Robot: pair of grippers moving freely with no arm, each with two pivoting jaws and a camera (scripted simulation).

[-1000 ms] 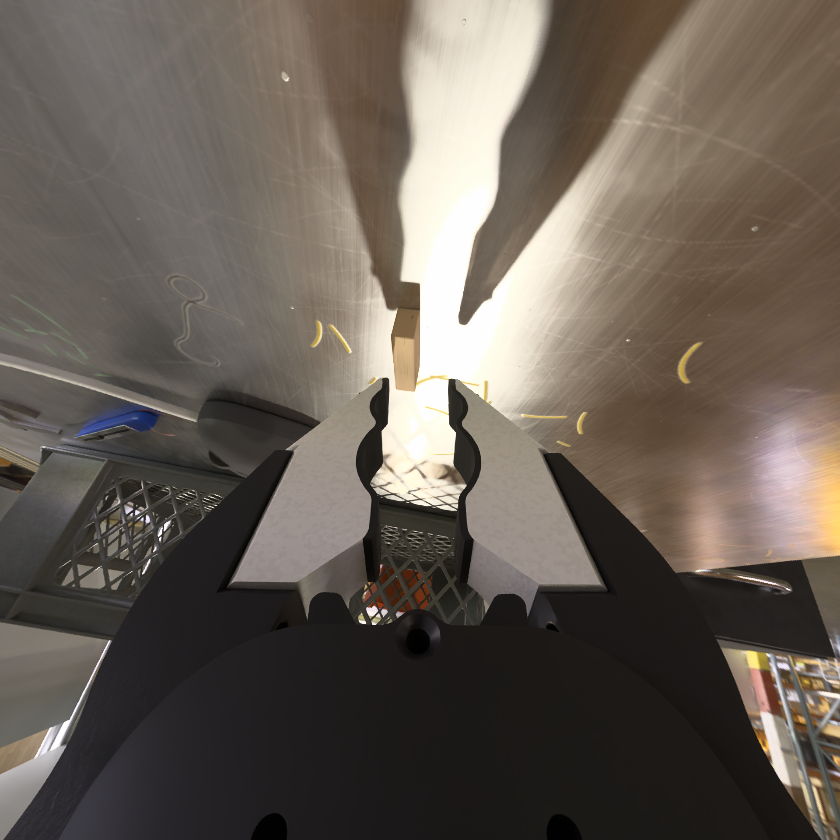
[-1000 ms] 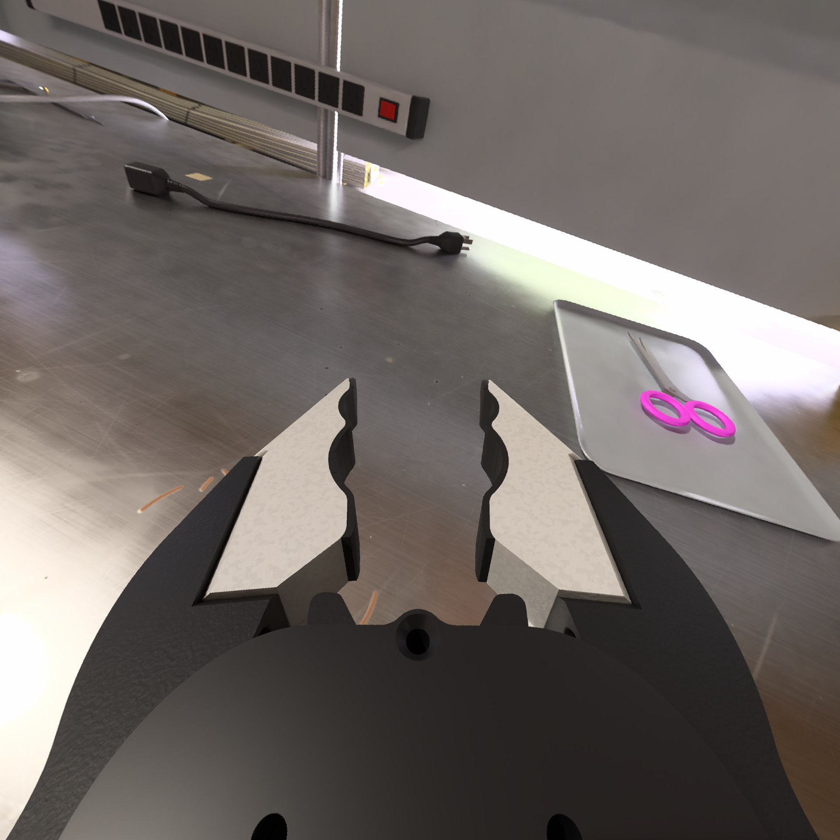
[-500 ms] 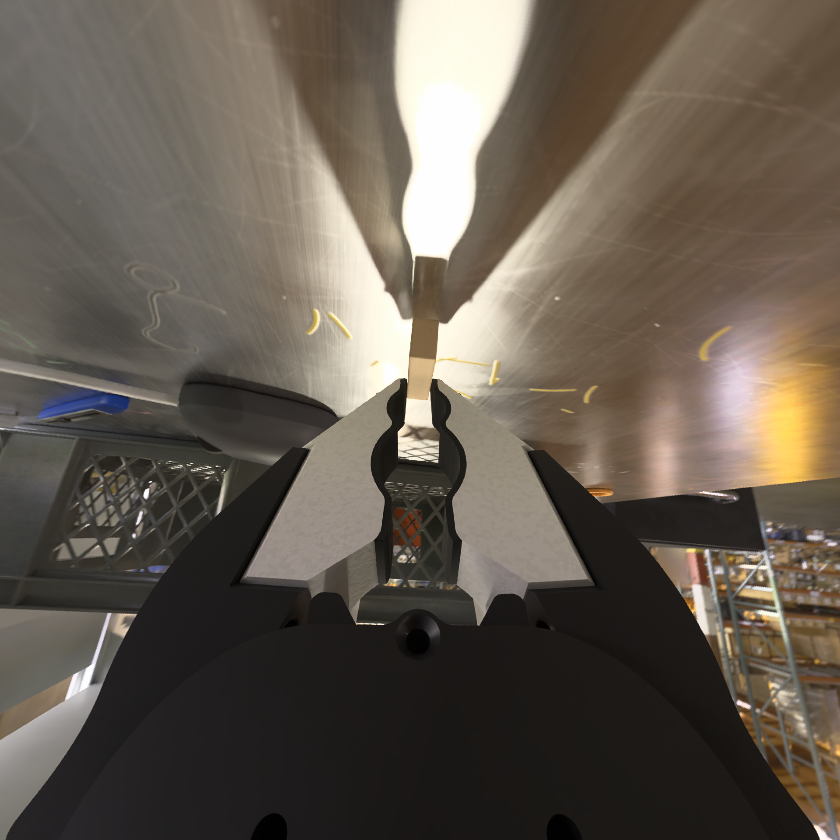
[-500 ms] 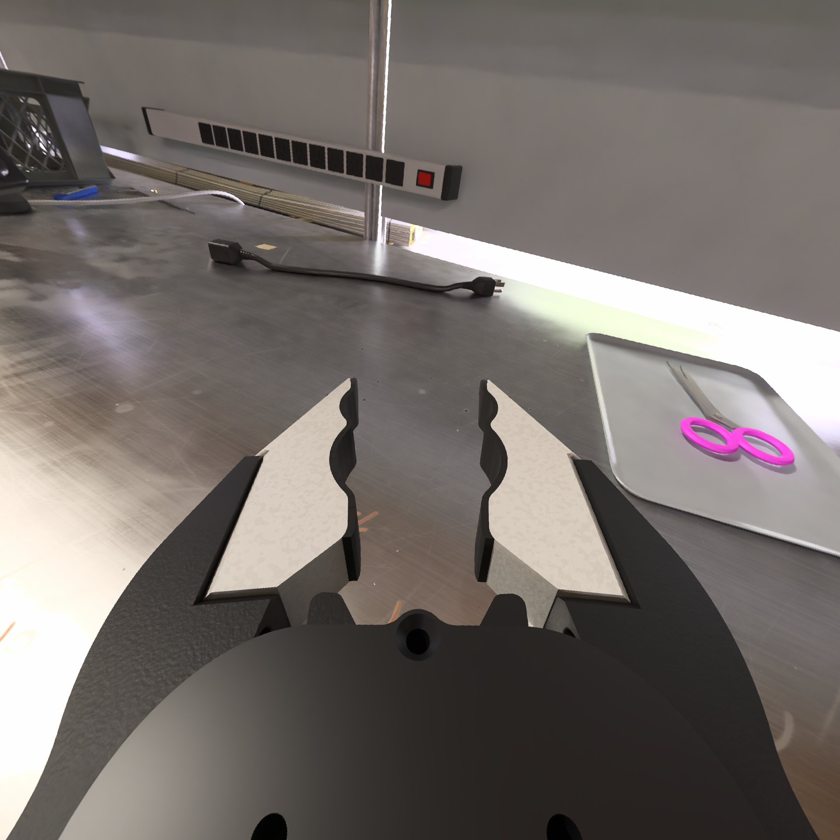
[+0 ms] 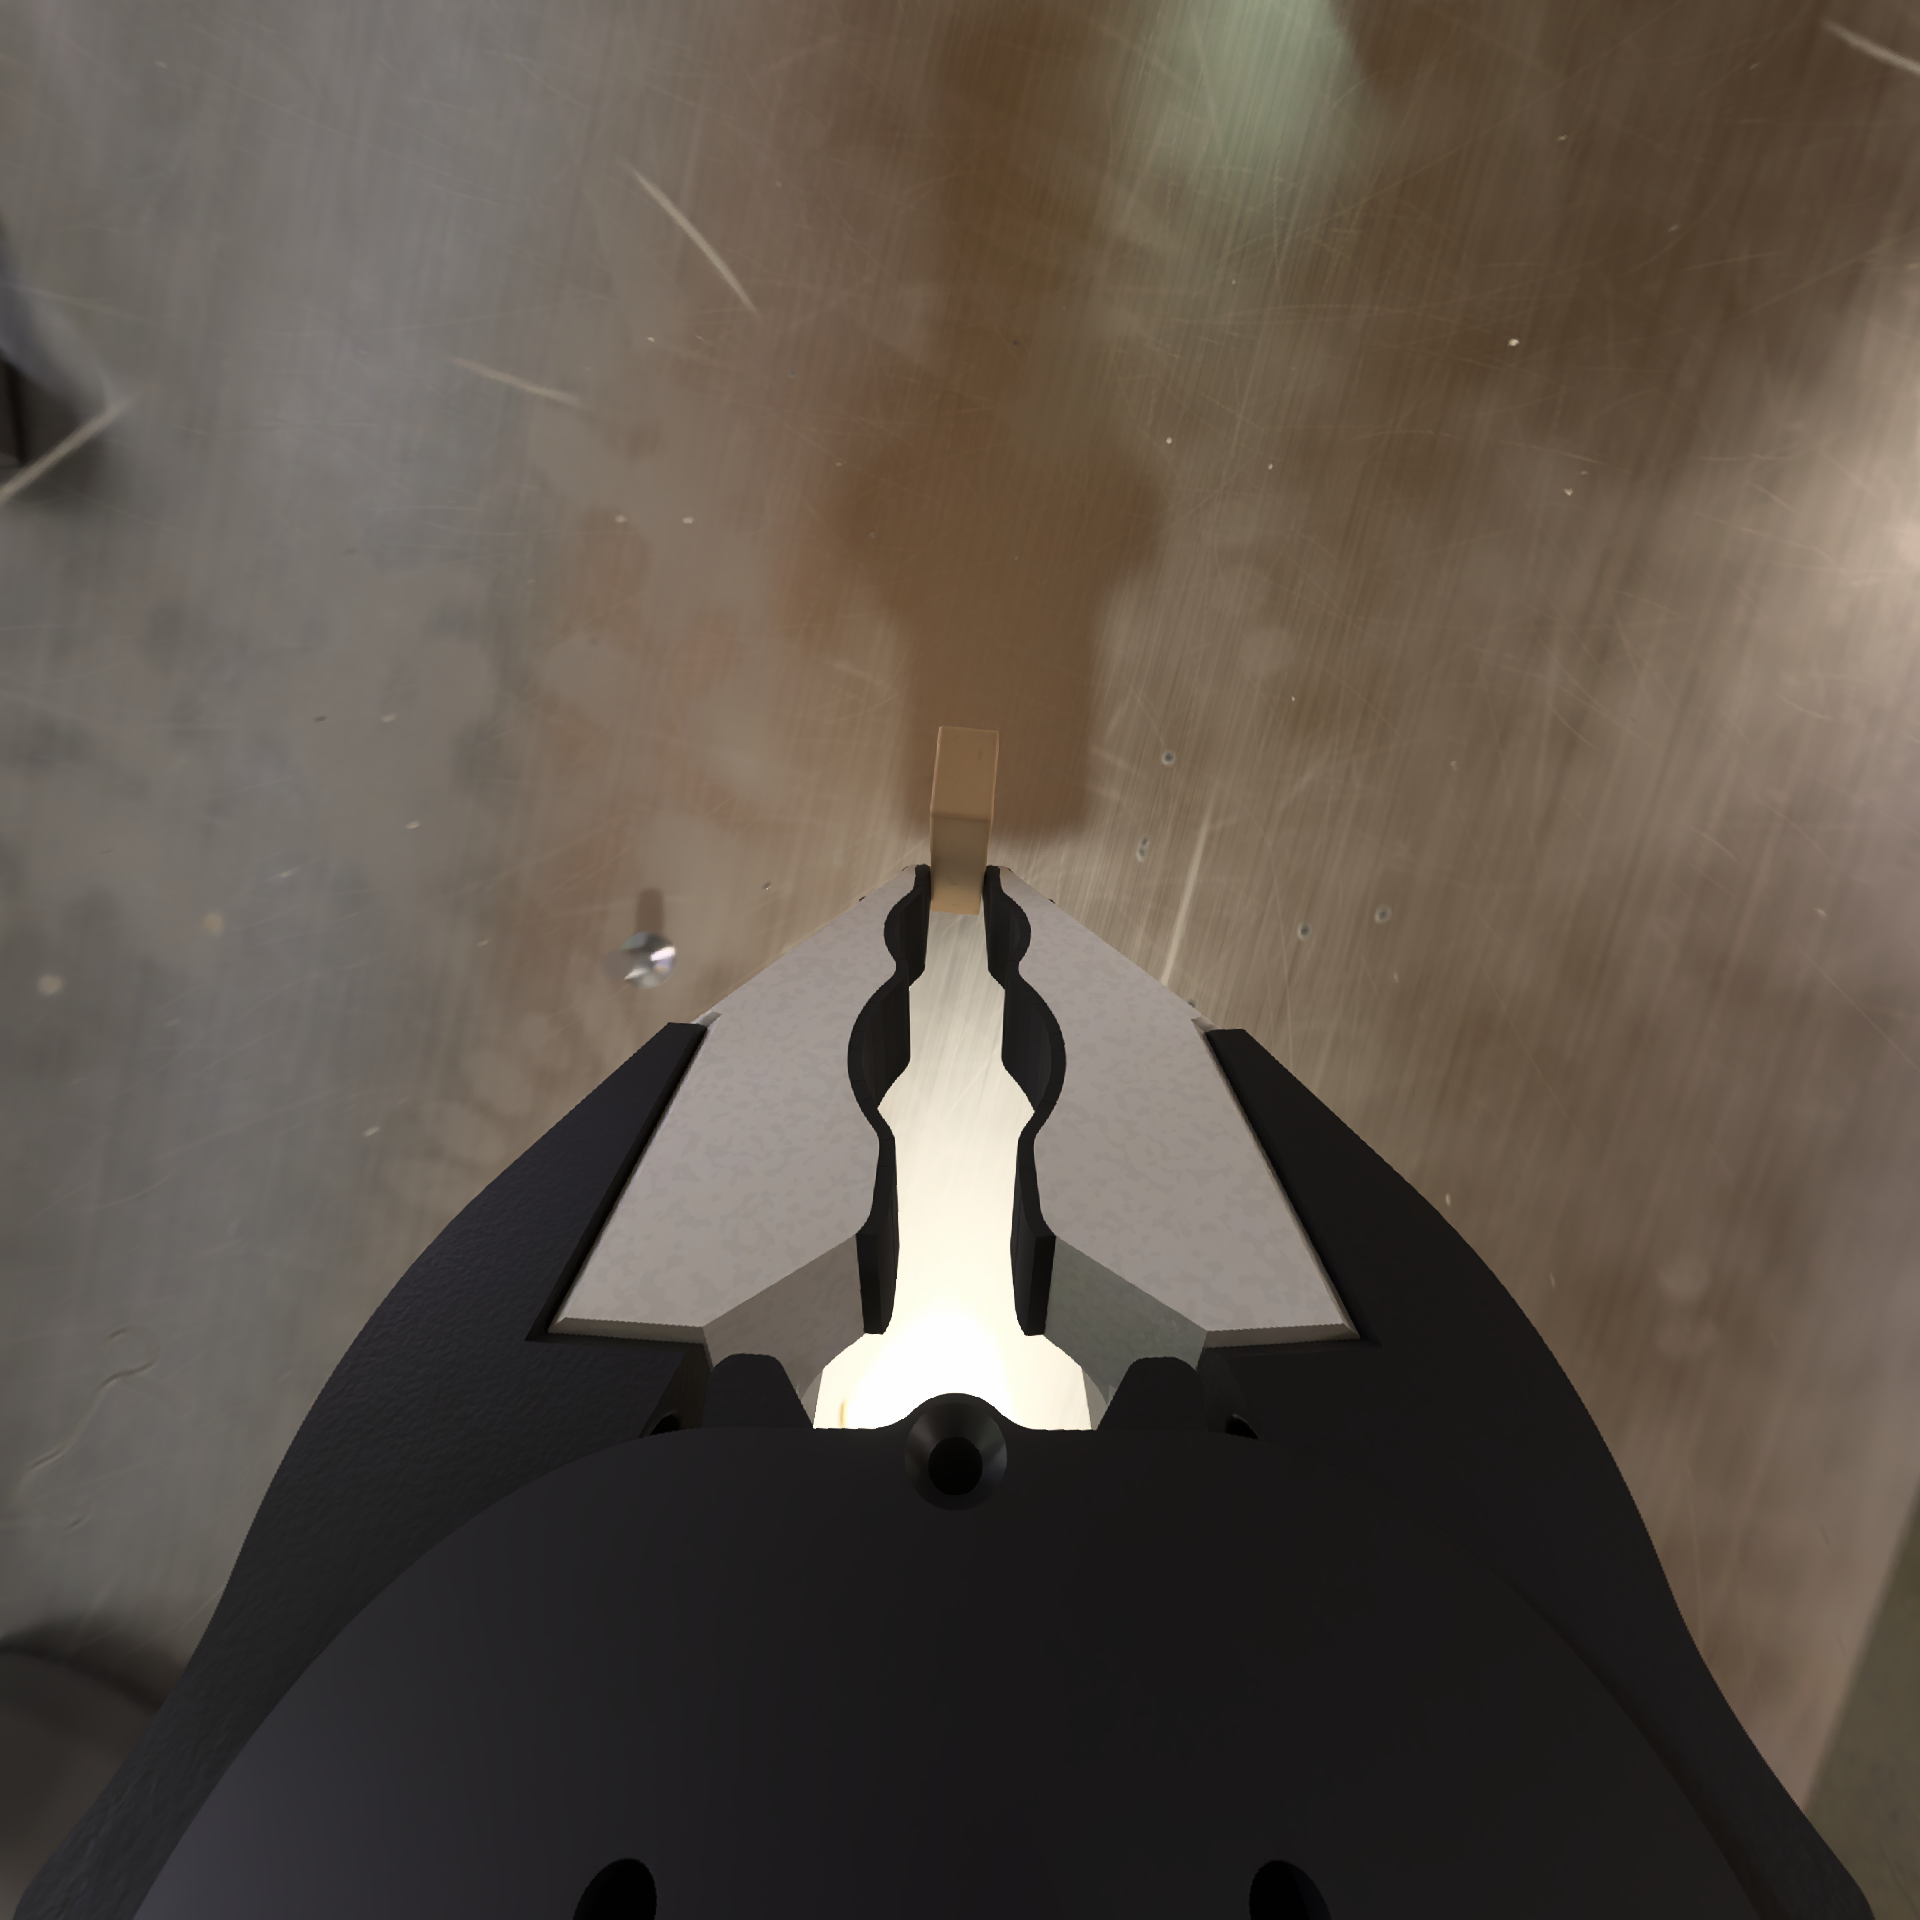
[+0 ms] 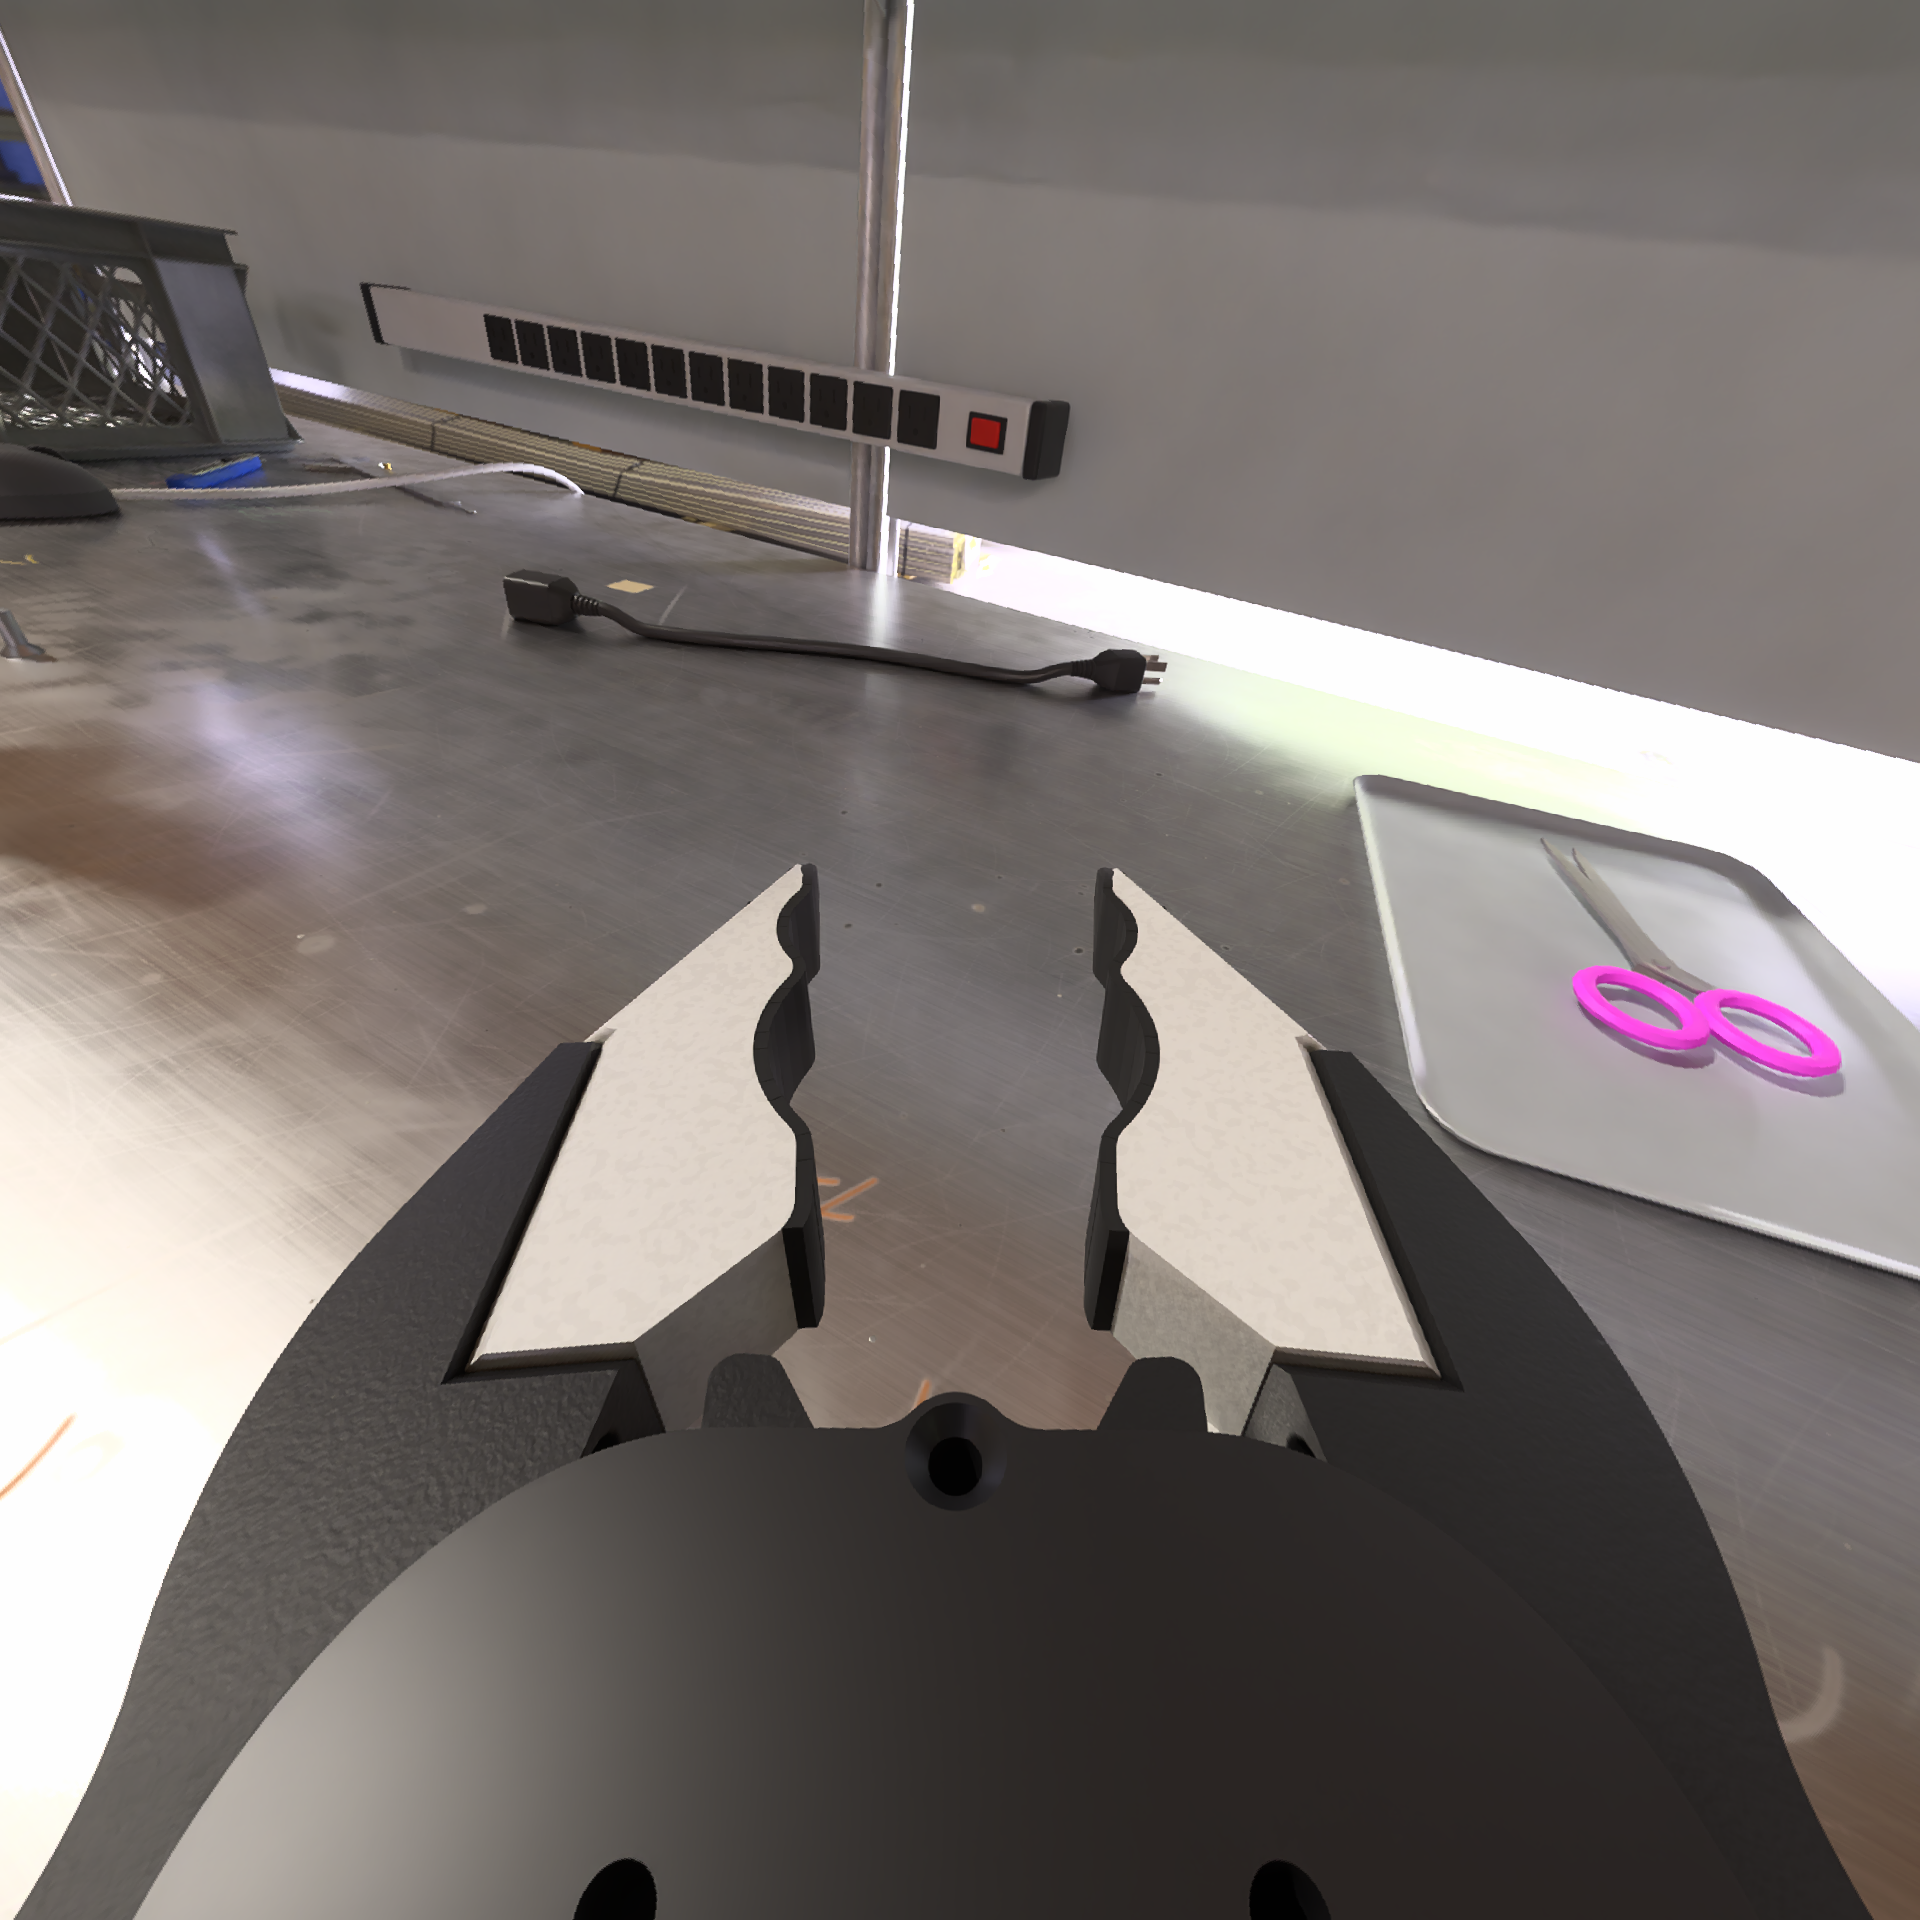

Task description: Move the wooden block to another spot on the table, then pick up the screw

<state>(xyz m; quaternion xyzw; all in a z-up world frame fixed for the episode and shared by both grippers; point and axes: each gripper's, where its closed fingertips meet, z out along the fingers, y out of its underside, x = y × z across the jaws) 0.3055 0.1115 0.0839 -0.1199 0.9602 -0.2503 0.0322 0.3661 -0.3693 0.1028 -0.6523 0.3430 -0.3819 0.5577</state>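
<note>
In the left wrist view my left gripper (image 5: 958,883) is shut on the small wooden block (image 5: 964,805). The block sticks out past the fingertips and hangs above the scratched metal table (image 5: 1455,623), with its blurred reflection beyond it. The silver screw (image 5: 644,948) lies on the table just left of the left fingertip. In the right wrist view my right gripper (image 6: 954,883) is open and empty, low over the table. A small metal piece at that view's far left edge (image 6: 16,634) may be the screw; I cannot tell.
A metal tray (image 6: 1475,1039) with pink-handled scissors (image 6: 1704,1018) lies at the right. A black cord (image 6: 831,649) lies ahead, below a wall power strip (image 6: 717,379) and a metal pole (image 6: 878,270). A mesh crate (image 6: 104,332) and a dark dome (image 6: 52,488) stand far left.
My left gripper closed on the block and lifted it, tilting to look down at the table; the screw came into view. My right gripper rose and pitched up a little, still open.
</note>
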